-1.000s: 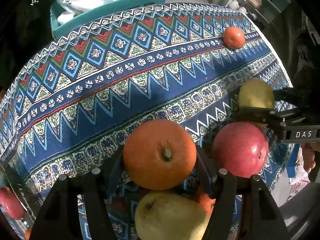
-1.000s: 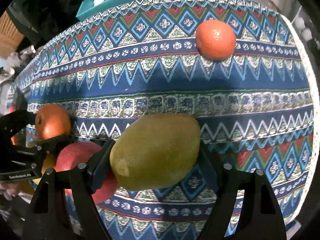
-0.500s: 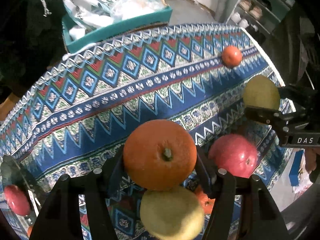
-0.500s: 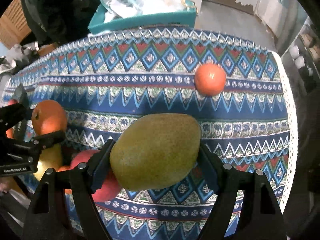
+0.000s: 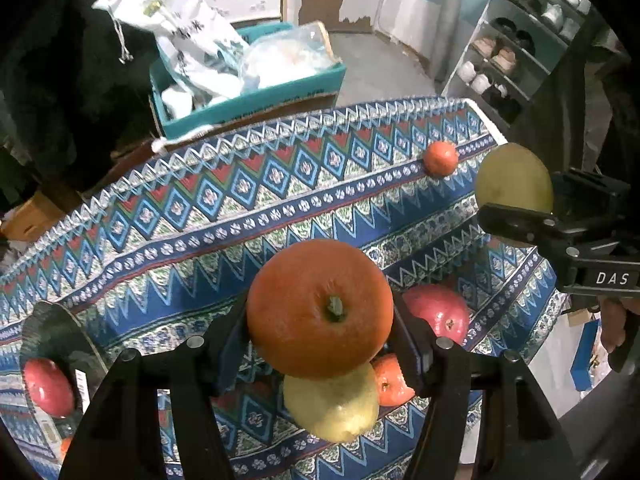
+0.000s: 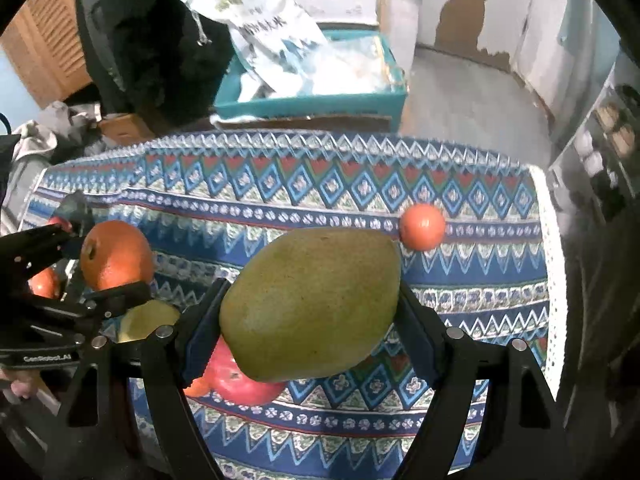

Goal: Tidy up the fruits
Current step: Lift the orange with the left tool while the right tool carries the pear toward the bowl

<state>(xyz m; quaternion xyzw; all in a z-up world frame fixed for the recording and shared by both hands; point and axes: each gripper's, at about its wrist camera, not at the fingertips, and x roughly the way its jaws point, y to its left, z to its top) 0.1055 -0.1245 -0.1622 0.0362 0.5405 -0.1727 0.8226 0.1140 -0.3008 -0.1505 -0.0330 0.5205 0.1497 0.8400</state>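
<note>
On the far left of the left wrist view, beyond the left tongs [image 5: 320, 316], a red apple [image 5: 48, 387] lies at the edge of the counter [image 5: 192, 248], which is covered by a blue, red and green patterned cloth. The left tongs are clenched on a large orange [image 5: 319, 307], its stem facing the camera, held above the cloth. Directly beneath the orange sit a yellow pear [image 5: 332, 404], a small orange fruit [image 5: 390, 380] and another red apple [image 5: 438, 312], clustered close together just right of the tongs. Farther ahead and to the right, a small tangerine [image 5: 440, 158] rests alone near the counter's far edge. At the far right, the right tongs [image 6: 310, 308] grasp a green mango [image 6: 310, 304] lengthwise between their fingers, raised above the counter. Behind the counter stands a teal box [image 5: 256, 100] stuffed with white bags, and a shoe rack [image 5: 516, 48] lines the right wall.
</note>
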